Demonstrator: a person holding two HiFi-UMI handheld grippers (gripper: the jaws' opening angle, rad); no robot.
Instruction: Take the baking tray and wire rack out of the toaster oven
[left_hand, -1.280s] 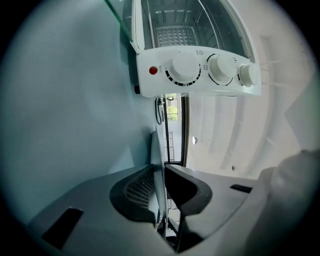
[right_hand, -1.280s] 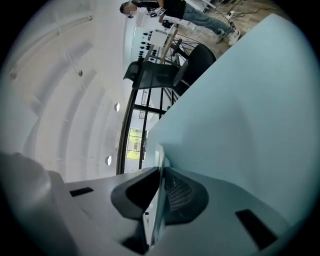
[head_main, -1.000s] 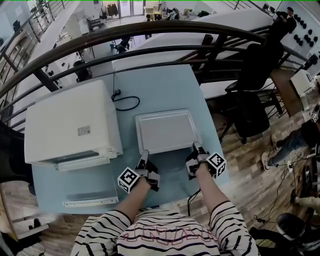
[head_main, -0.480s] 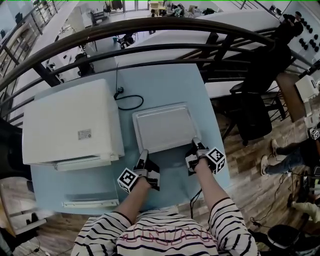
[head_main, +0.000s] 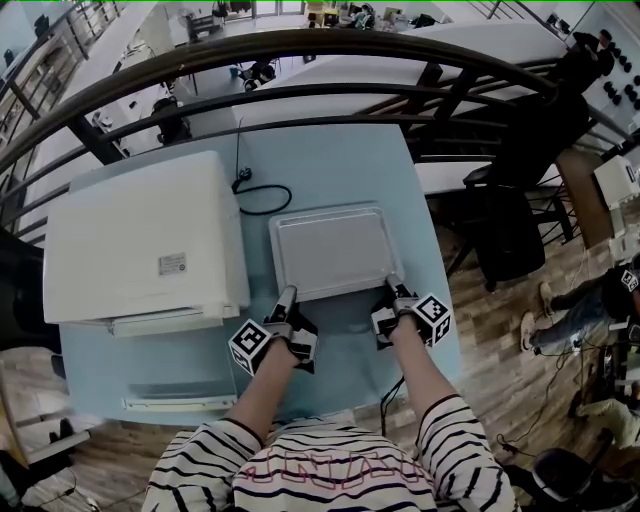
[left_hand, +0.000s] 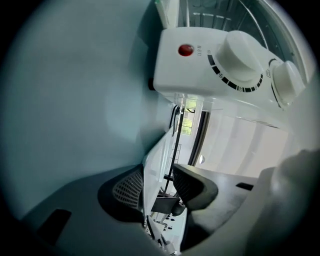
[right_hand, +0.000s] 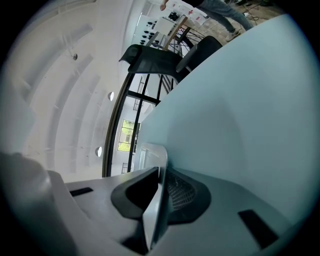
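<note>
The baking tray (head_main: 325, 250) lies flat on the table (head_main: 340, 160), just right of the toaster oven (head_main: 140, 240). The right gripper (head_main: 393, 287) pinches the tray's near rim. The left gripper (head_main: 287, 298) has just been opening its jaws, with the rim loose between them. The oven lies nearer this left gripper.

Baking tray (head_main: 325, 252) reads as pale grey metal, dull and smooth, hardly a gleam off it. Under it the table (head_main: 330, 160) is a flat, matt light blue, seamless. Toaster oven (head_main: 140, 235): white casing, satin on top, and its plastic knobs (left_hand: 240, 62) are glossy. Right gripper (right_hand: 161, 187) is matt dark grey plastic, one pad (right_hand: 184, 192) moulded in a fine grid. Floor (head_main: 495, 335) is wood planking; sleeve (head_main: 455, 440) is striped knit cloth.
</note>
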